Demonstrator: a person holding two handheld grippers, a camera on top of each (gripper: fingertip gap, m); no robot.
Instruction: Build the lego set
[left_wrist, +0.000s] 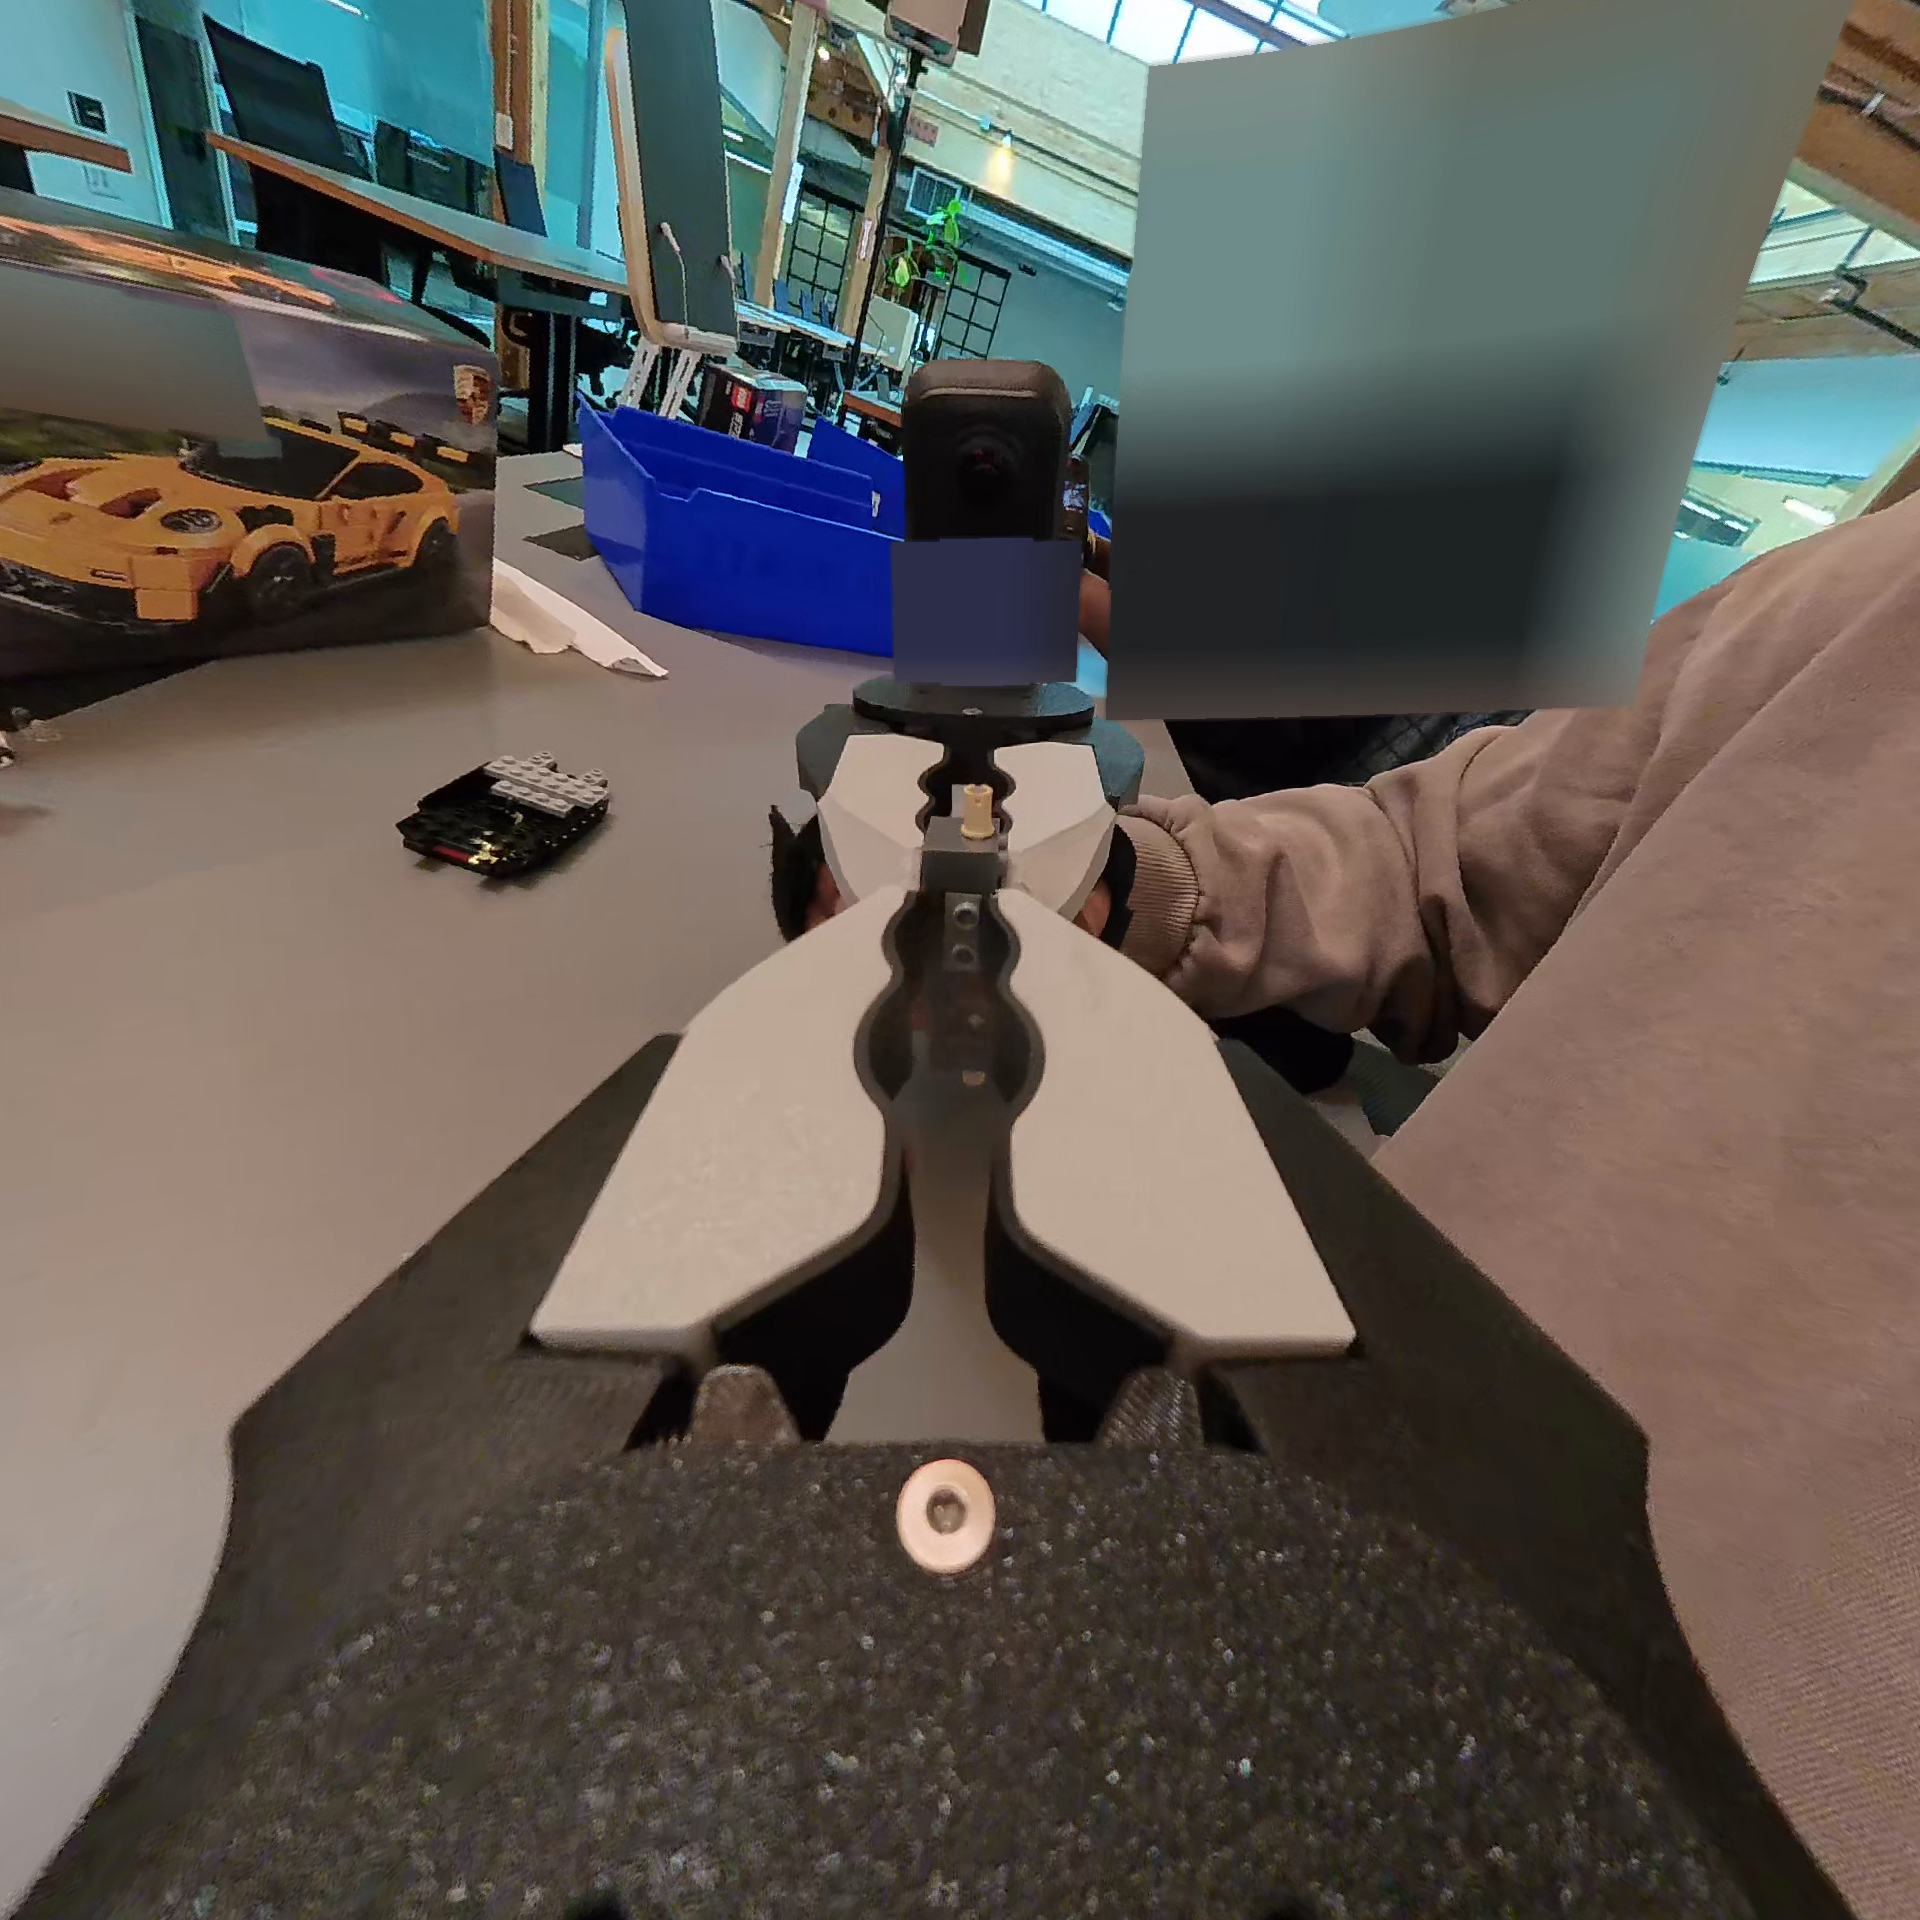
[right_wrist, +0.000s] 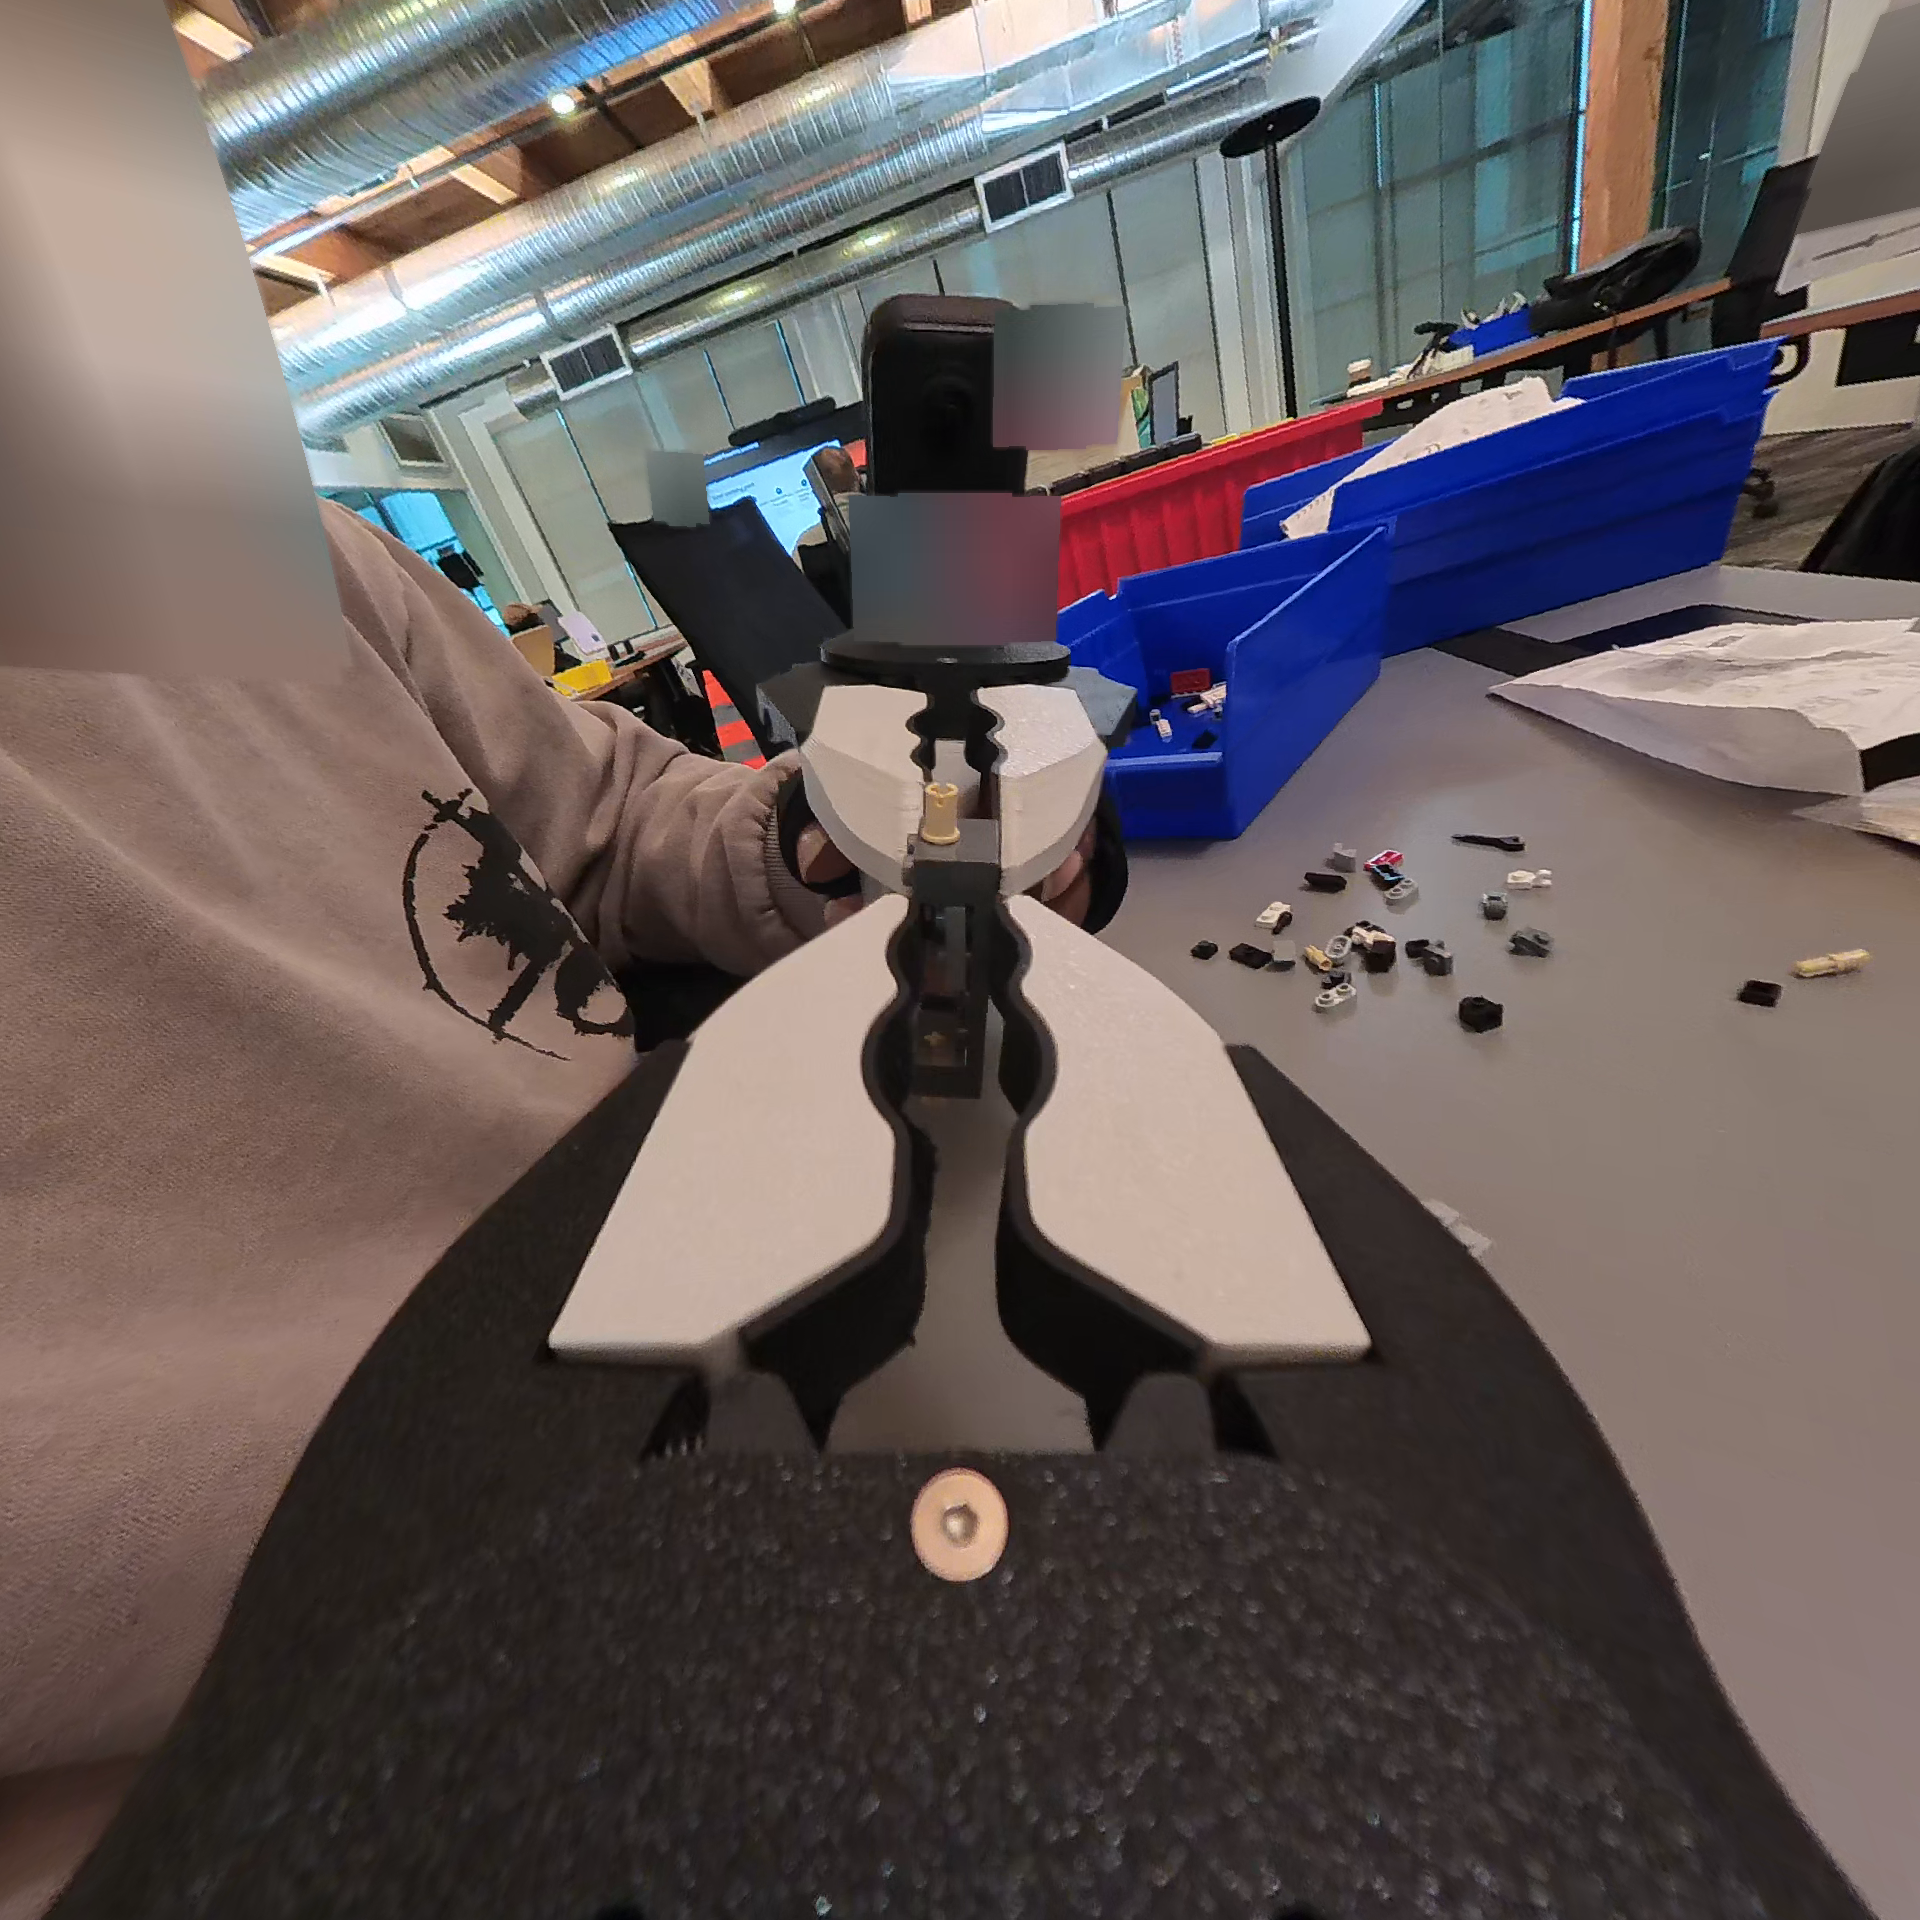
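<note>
My two grippers face each other tip to tip above the grey table (left_wrist: 260, 1039). My left gripper (left_wrist: 958, 899) is shut on a dark grey lego piece with holes (left_wrist: 964, 935). My right gripper (right_wrist: 951, 906) is shut on a dark grey lego piece (right_wrist: 948, 1039). Where the tips meet sits a dark grey block (left_wrist: 966, 847) with a tan pin (left_wrist: 975, 802) standing on top; block (right_wrist: 961, 847) and pin (right_wrist: 940, 810) also show in the right wrist view. Whether the pieces are joined is hidden. A black and grey partial build (left_wrist: 506, 816) lies on the table to the left.
The set's box with a yellow car picture (left_wrist: 239, 488) stands at the far left beside a blue bin (left_wrist: 727, 540). Several loose small pieces (right_wrist: 1382, 935) and a tan pin (right_wrist: 1831, 964) lie to the right, with blue bins (right_wrist: 1226, 675) and a paper bag (right_wrist: 1714, 696) behind. Sleeves flank both grippers. The grippers are tip to tip, or close to it.
</note>
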